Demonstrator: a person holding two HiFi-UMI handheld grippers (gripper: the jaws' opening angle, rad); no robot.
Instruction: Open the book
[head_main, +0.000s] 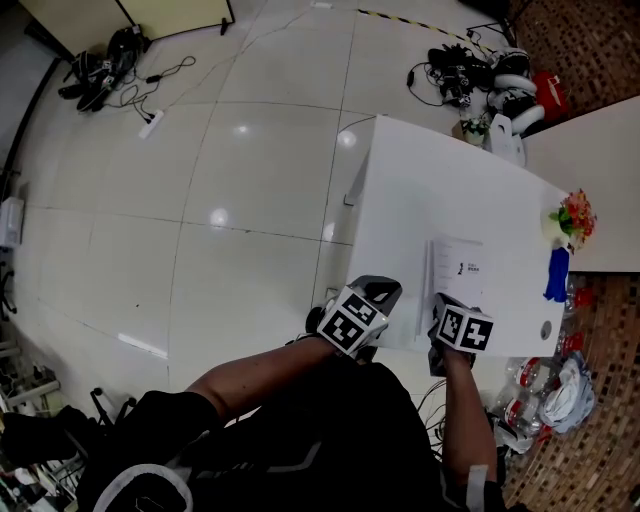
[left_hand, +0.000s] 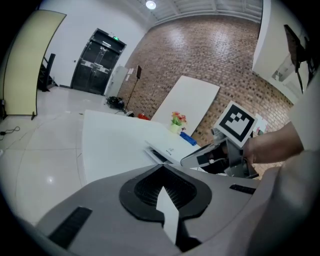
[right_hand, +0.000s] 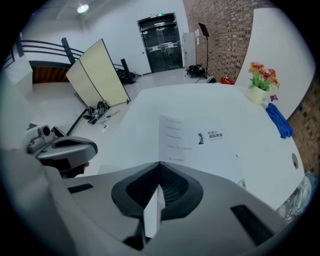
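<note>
A thin white book (head_main: 457, 270) lies closed on the white table (head_main: 420, 190), print on its cover (right_hand: 200, 142). My right gripper (head_main: 447, 305) sits at the book's near edge, pointing steeply down. Its jaws (right_hand: 159, 187) are shut, and the cover's near left corner runs into them as a thin white edge. The left gripper (head_main: 378, 290) hovers at the table's near edge, left of the book, with its jaws (left_hand: 164, 192) shut and nothing held. From the left gripper view, the book (left_hand: 170, 148) lies just beyond the right gripper (left_hand: 200, 156).
A small pot of flowers (head_main: 572, 215) and a blue cloth (head_main: 556, 275) sit at the table's right edge. A round hole (head_main: 545, 327) marks the near right corner. A white board (head_main: 600, 190) adjoins on the right. Cables and gear (head_main: 470, 75) lie on the floor beyond.
</note>
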